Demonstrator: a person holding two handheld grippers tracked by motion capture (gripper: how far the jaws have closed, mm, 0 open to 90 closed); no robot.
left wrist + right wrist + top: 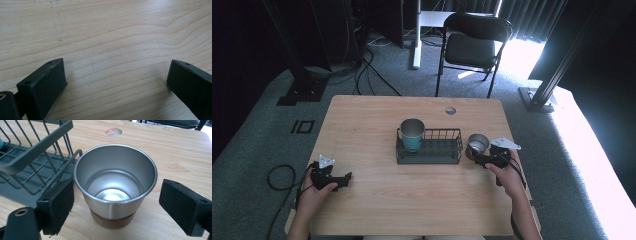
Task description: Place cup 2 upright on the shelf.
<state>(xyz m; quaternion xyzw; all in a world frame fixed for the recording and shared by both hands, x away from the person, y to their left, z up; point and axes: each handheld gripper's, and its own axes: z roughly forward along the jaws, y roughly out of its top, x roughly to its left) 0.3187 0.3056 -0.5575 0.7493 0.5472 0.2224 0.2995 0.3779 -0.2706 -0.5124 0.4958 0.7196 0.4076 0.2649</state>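
An empty, shiny round steel cup with a brown base band [115, 187] stands on the pale wooden table [377, 200] at the dark wire rack's [447, 152] three o'clock, between the right gripper's [117, 207] spread jaws. The rack holds a teal steel-rimmed cup [412, 135]. The left gripper [115, 85] gapes over bare grained wood at seven o'clock.

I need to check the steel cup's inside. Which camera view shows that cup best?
The right gripper view: the steel cup stands close between the right gripper's open jaws, its empty inside plain. The high view shows it small beside the wire rack; the left gripper view shows the table.
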